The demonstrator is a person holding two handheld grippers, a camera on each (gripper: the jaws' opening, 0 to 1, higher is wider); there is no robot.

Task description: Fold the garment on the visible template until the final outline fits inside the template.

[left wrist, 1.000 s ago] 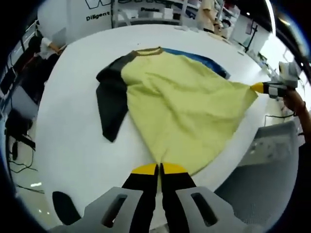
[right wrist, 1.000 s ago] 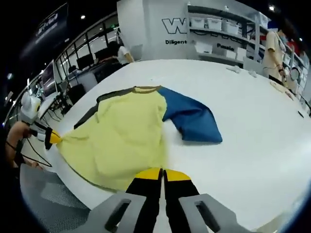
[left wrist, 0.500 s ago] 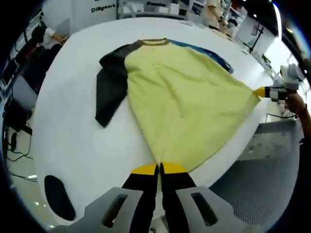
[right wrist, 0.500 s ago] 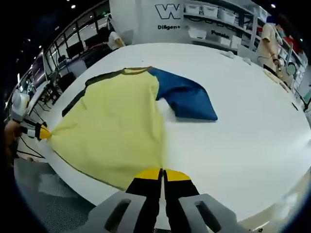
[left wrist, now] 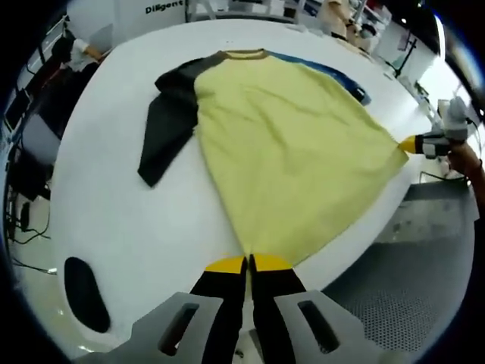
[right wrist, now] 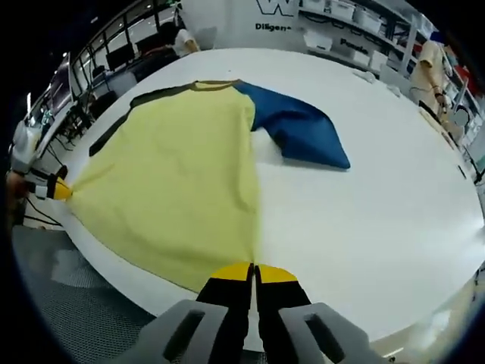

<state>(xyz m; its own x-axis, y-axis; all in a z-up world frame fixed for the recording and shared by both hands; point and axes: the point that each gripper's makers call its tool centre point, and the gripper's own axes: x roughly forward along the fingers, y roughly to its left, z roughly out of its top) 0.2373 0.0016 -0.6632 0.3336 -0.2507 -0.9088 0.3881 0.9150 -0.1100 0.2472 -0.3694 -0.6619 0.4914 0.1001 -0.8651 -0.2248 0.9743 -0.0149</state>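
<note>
nearest in the left gripper view, the left gripper had its jaws closed on one bottom corner of the garment, and in the right gripper view the right gripper was likewise clamped on the other bottom corner. each showed in the other's view as a small yellow tip at the far hem corner. the hem between them was drawn taut along the near edge of the white table, probably to pull the yellow body flat and straight before any fold was made.

the hem sat right at the table's rim, so there was little room to draw it nearer; the grey mesh floor lay just past the edge. beyond the hem the yellow body spread flat across the table toward the collar. the black sleeve lay out to one side and the blue sleeve to the other, bunched in a loose heap rather than flat. wide bare table lay beside the blue sleeve and past the collar, ample room for folding inward. no template outline could be made out. shelving and people stood well beyond the table.
</note>
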